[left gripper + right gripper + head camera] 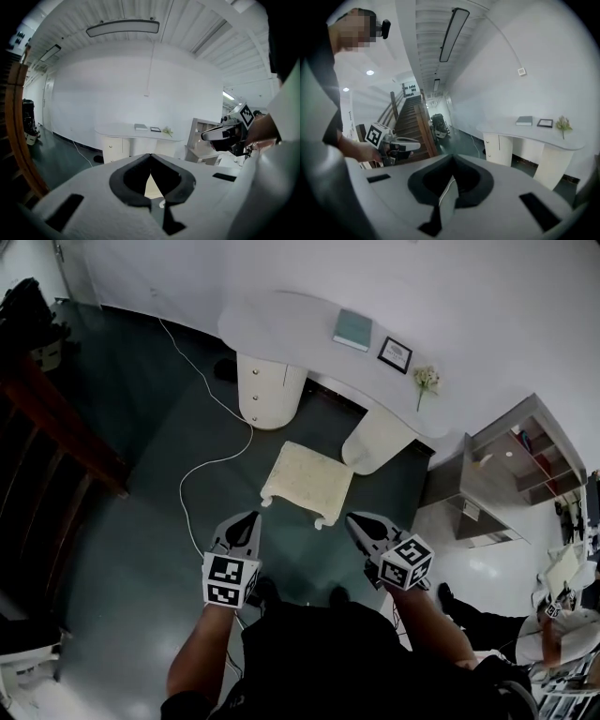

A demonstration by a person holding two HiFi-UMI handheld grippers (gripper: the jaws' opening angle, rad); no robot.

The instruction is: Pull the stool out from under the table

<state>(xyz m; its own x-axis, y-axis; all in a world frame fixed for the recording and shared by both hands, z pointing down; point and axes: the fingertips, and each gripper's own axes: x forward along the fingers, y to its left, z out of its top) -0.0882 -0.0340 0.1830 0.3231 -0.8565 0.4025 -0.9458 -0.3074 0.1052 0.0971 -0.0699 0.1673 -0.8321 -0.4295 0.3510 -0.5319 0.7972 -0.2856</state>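
A cable is seen at the stool's nine o'clock, the table at twelve, a shelf at three. The left gripper and right gripper are closed, empty, above green floor.

Bare floor fronts the stool; a cable trails at its left.

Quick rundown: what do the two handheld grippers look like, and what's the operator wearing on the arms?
Left gripper and right gripper: pale grey tapered shells with black inner lining. Each carries a white marker cube with black squares at the rear. The person wears a dark top, and the forearms are bare.
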